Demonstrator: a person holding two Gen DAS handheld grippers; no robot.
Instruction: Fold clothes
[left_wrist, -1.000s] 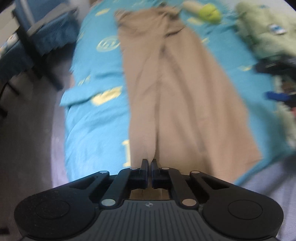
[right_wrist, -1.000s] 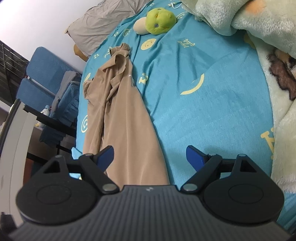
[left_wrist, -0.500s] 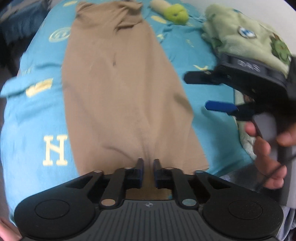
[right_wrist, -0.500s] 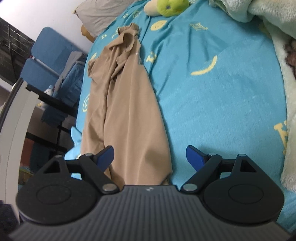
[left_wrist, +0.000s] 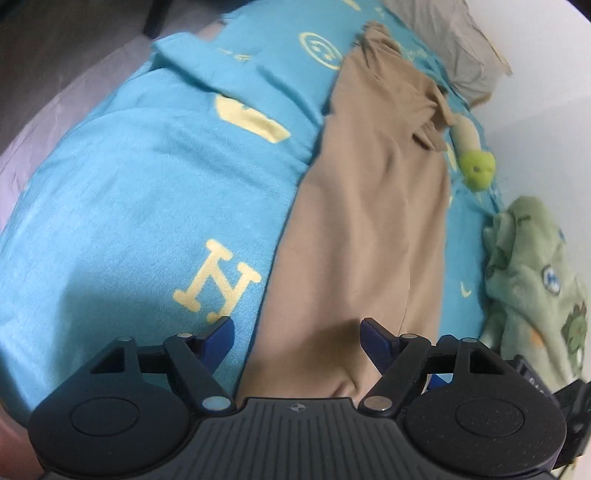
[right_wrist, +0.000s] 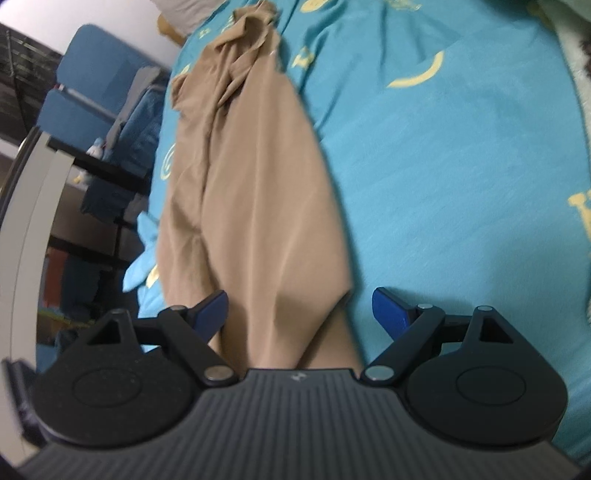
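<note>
Garment: tan trousers (left_wrist: 373, 236) lie lengthwise on the blue bedsheet (left_wrist: 147, 192), legs stacked, the bunched far end near the grey pillow (left_wrist: 461, 48) and the near end at the bed's edge under both tools.
Left gripper (left_wrist: 297, 334): jaws opening, blue pads well apart; the near end of the cloth lies between them, but neither pad presses on it.
Right gripper (right_wrist: 299, 308): jaws wide apart, straddling the near corner of the same end without touching it.
Handling: the fabric looks thin, soft and light, so it should drape and sag rather than hold a shape; it may slide on the sheet and the layers may separate.
Where to hold: probably the two near corners, pinching all layers together just inside the hem.
Nearby: a green plush toy (left_wrist: 476, 170) and a pale green blanket (left_wrist: 535, 280) lie beside the far half, apart from the trousers.
</note>
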